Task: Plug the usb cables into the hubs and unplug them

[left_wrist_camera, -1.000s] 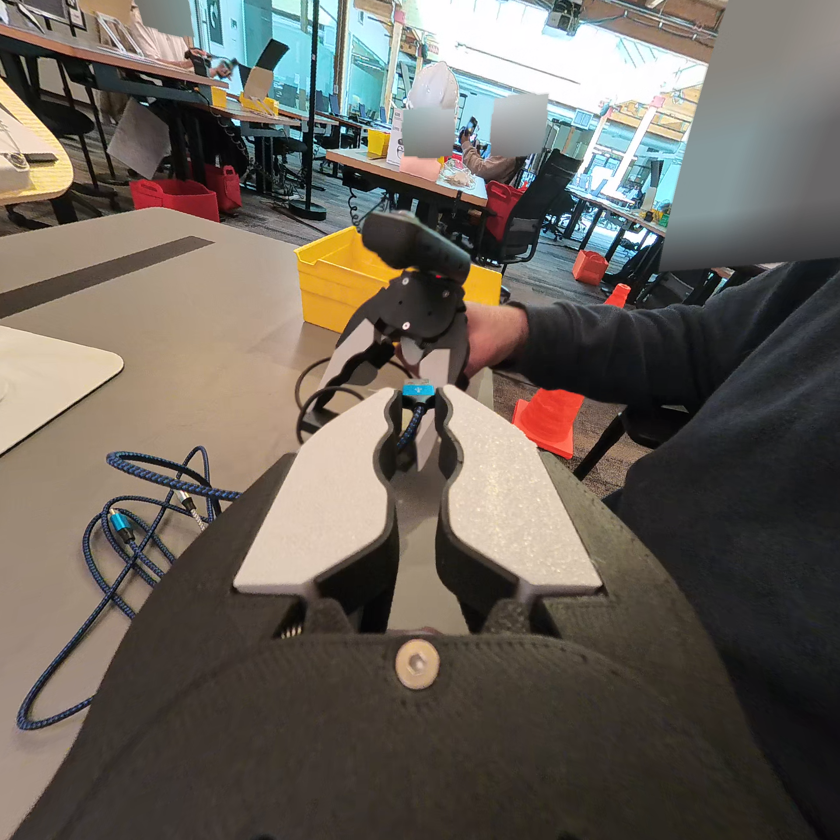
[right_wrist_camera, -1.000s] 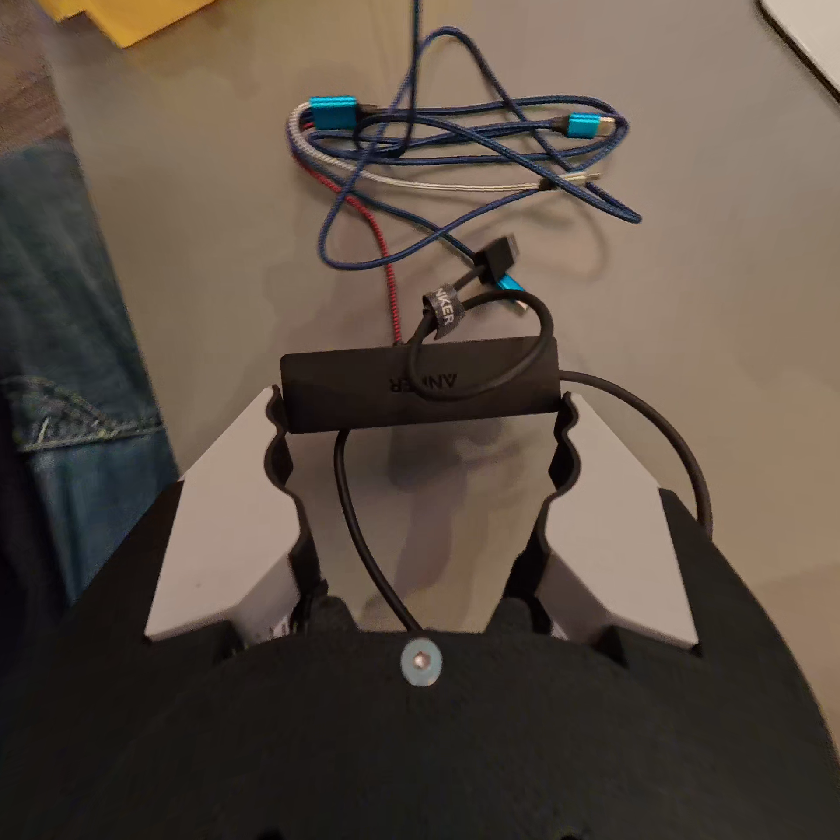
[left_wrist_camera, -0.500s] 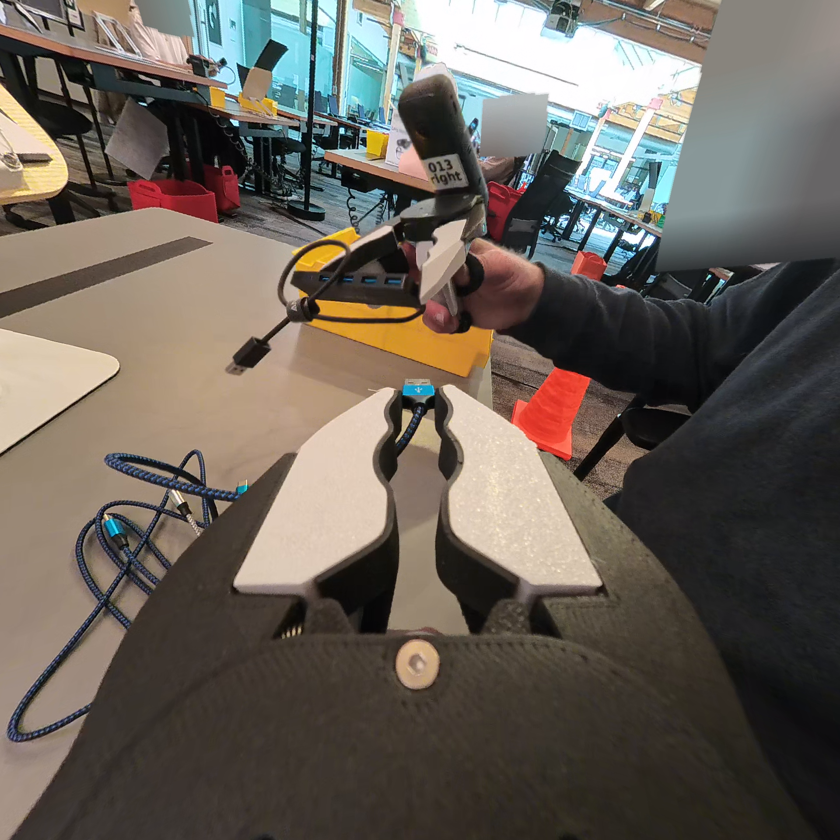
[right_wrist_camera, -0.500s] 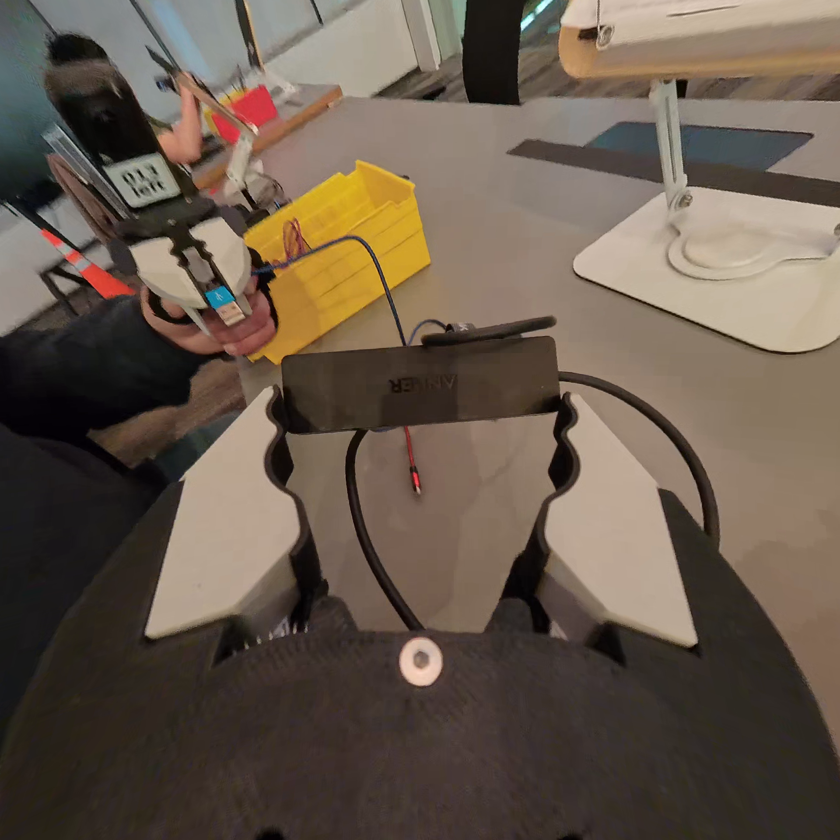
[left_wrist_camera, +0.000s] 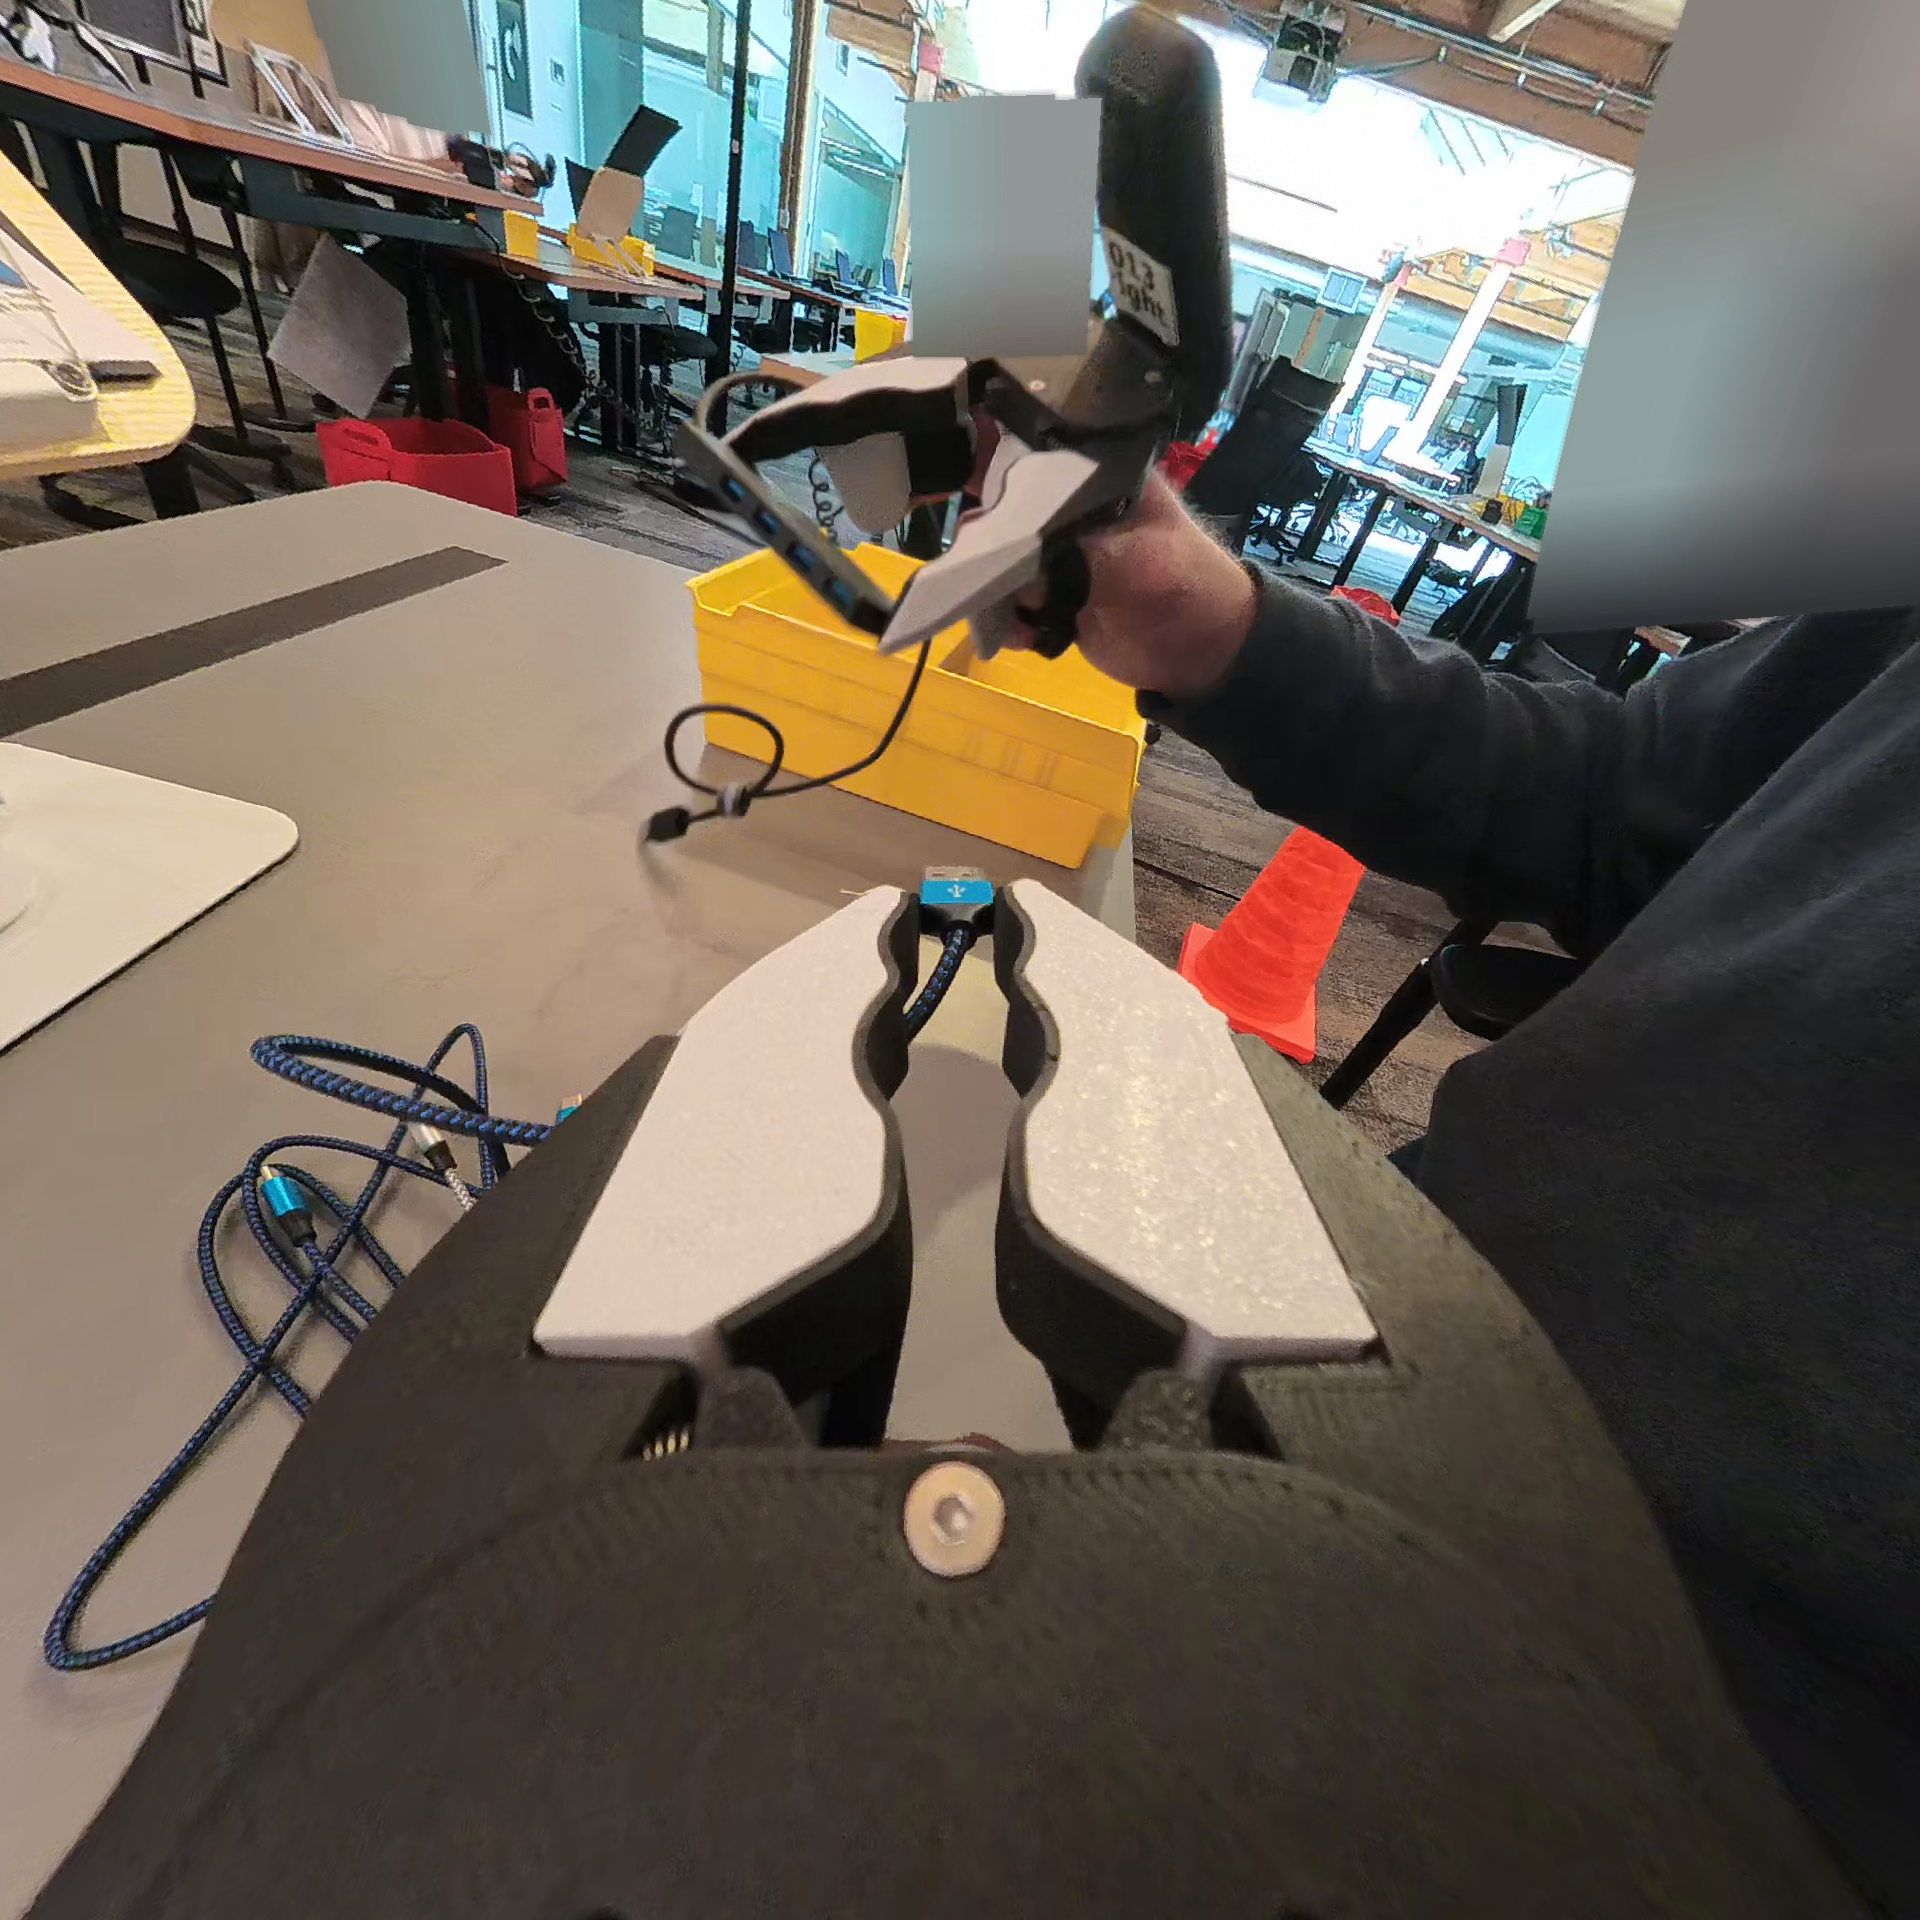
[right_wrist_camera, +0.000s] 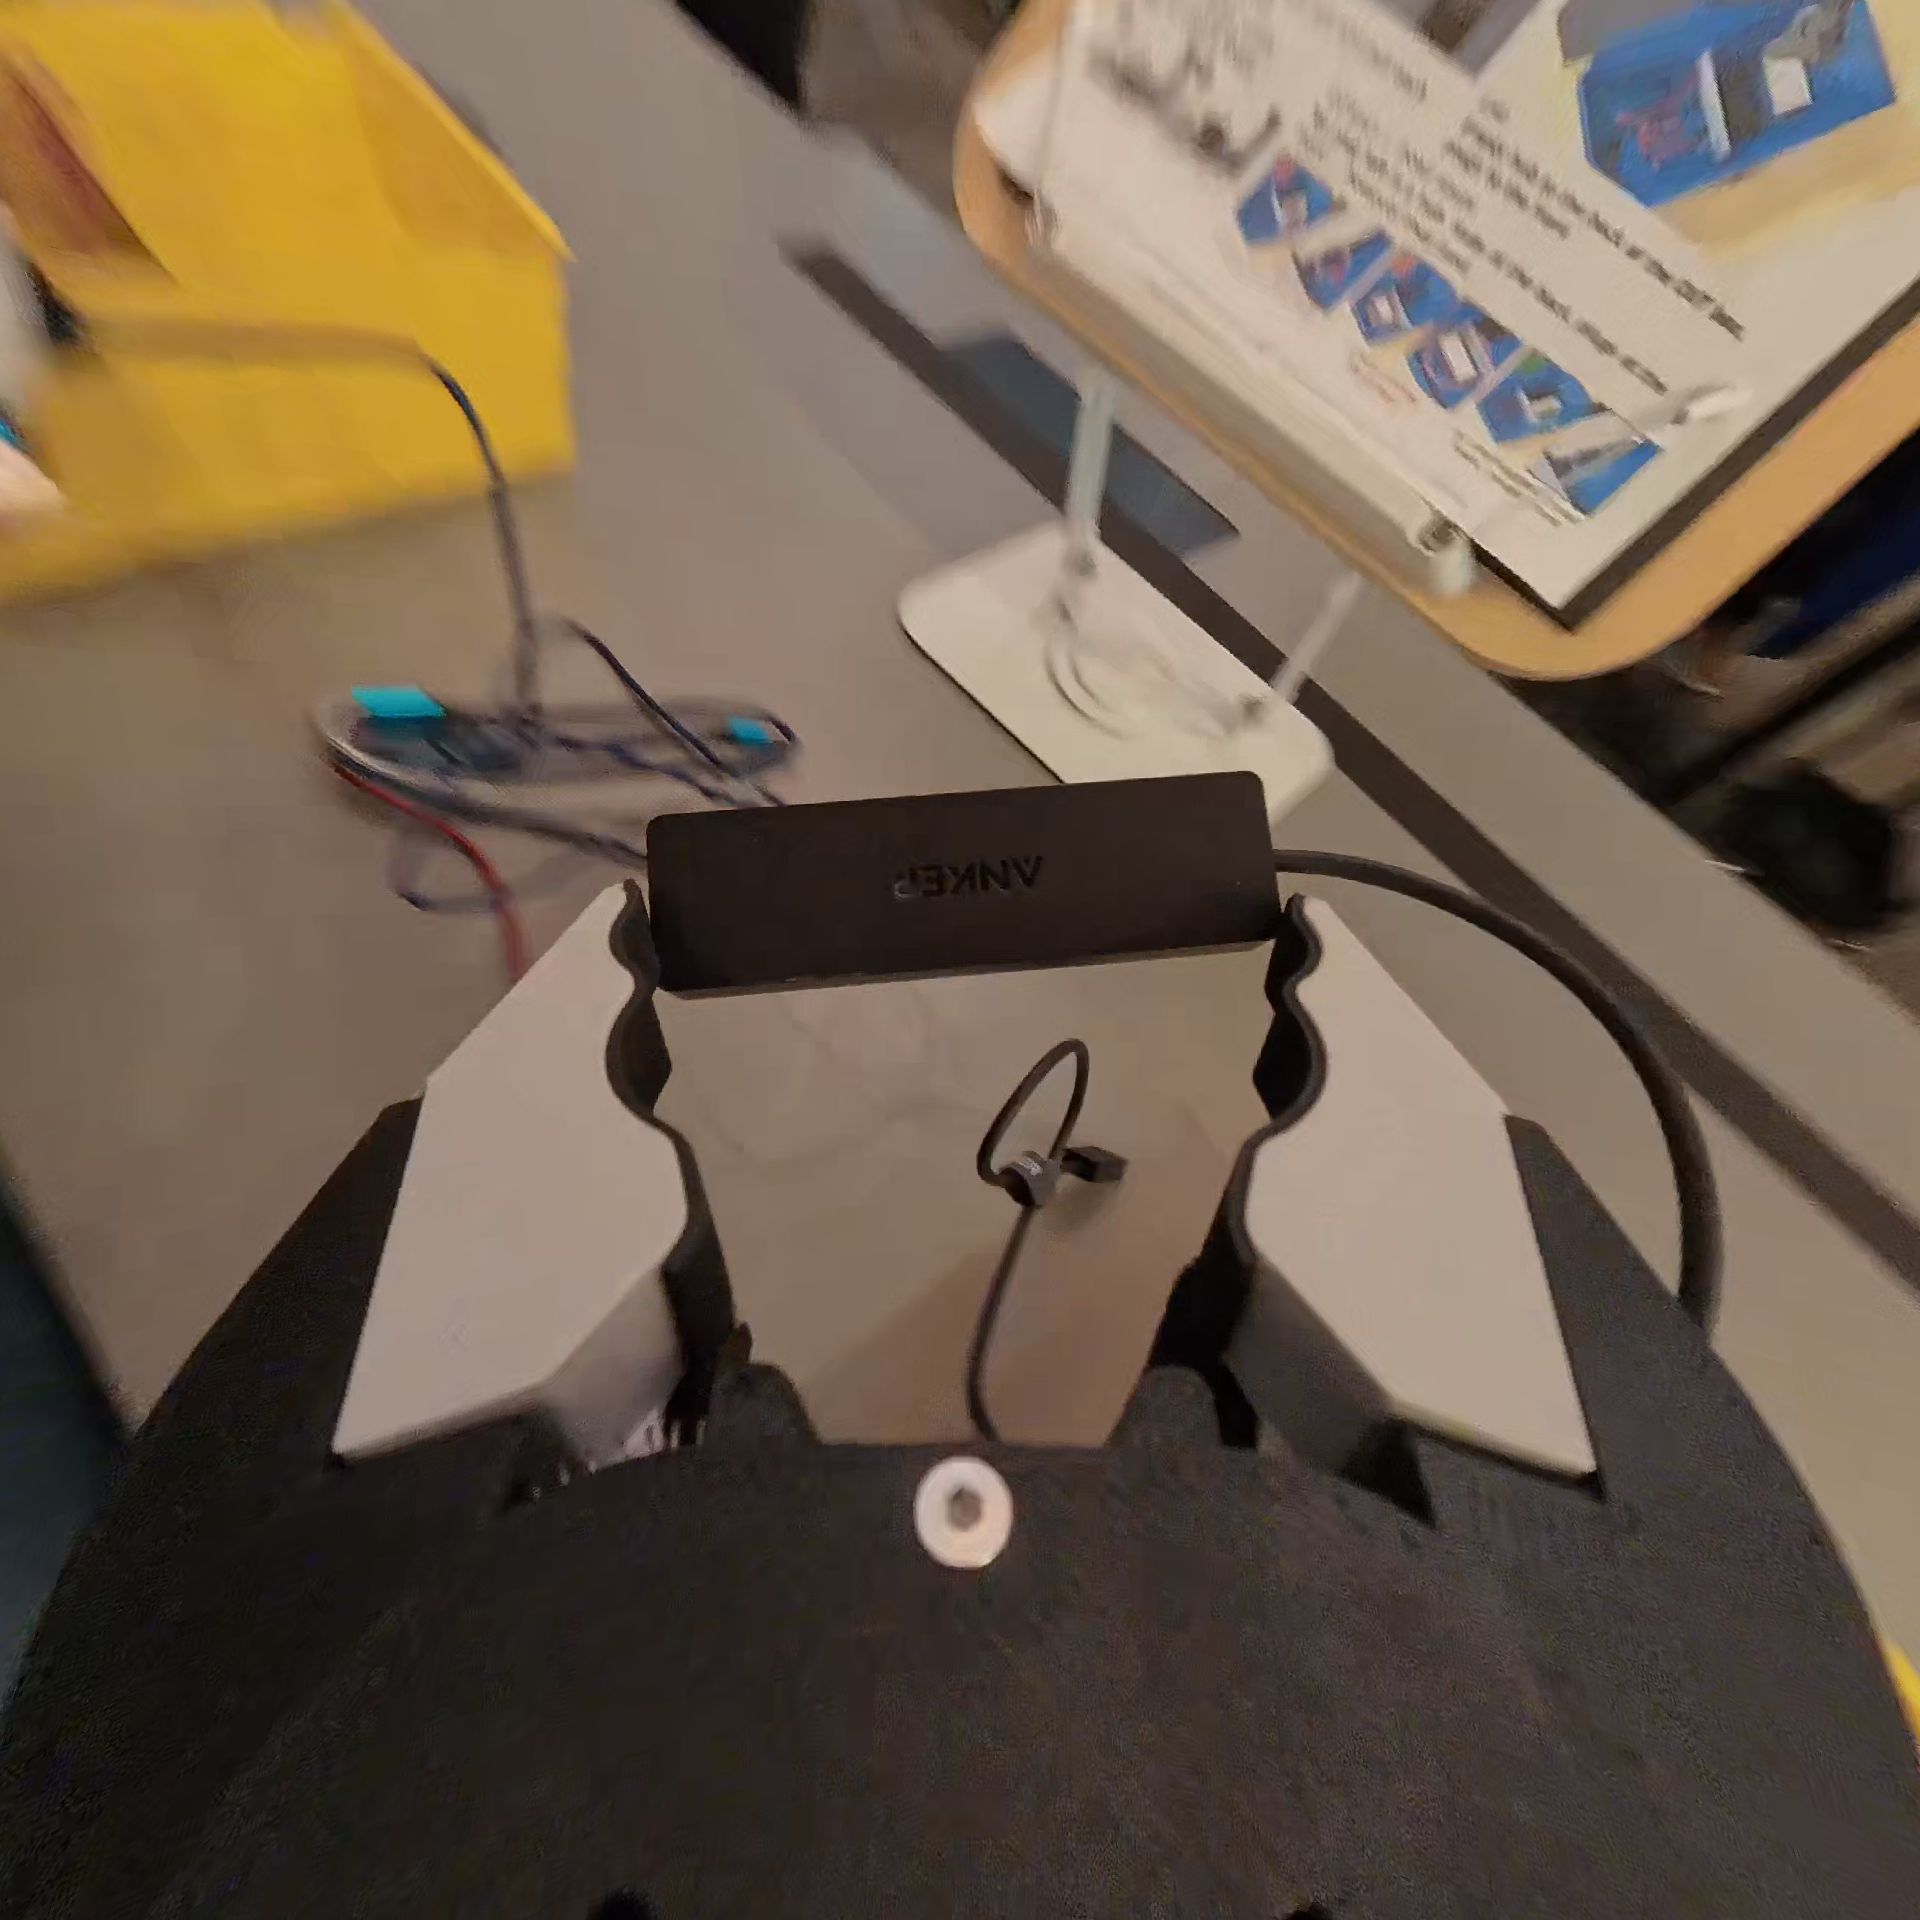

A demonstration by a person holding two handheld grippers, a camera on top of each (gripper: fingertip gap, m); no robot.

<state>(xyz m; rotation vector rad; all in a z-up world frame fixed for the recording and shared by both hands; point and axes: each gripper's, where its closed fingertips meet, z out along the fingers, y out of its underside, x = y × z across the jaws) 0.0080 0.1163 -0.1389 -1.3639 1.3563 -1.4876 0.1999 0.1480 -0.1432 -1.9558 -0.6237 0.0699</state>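
1. The left gripper (left_wrist_camera: 957,902) is clamped on a blue USB plug (left_wrist_camera: 956,894), its braided cable (left_wrist_camera: 940,977) running back between the fingers
2. The right gripper (right_wrist_camera: 961,909) grips a black hub (right_wrist_camera: 961,883) by its ends; embossed lettering on top, blue ports (left_wrist_camera: 800,556) along one edge
3. The hub's lead (left_wrist_camera: 831,758) dangles above the grey table (left_wrist_camera: 436,727)
4. Loose braided cables (left_wrist_camera: 312,1195) lie at near left; a yellow bin (left_wrist_camera: 935,717) stands far right

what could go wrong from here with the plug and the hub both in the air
The hub is held tilted, off the line of the blue plug in the left gripper, so insertion may jam. The right gripper grips only the hub's ends; pushing may twist it. Its dangling black cord could snag.
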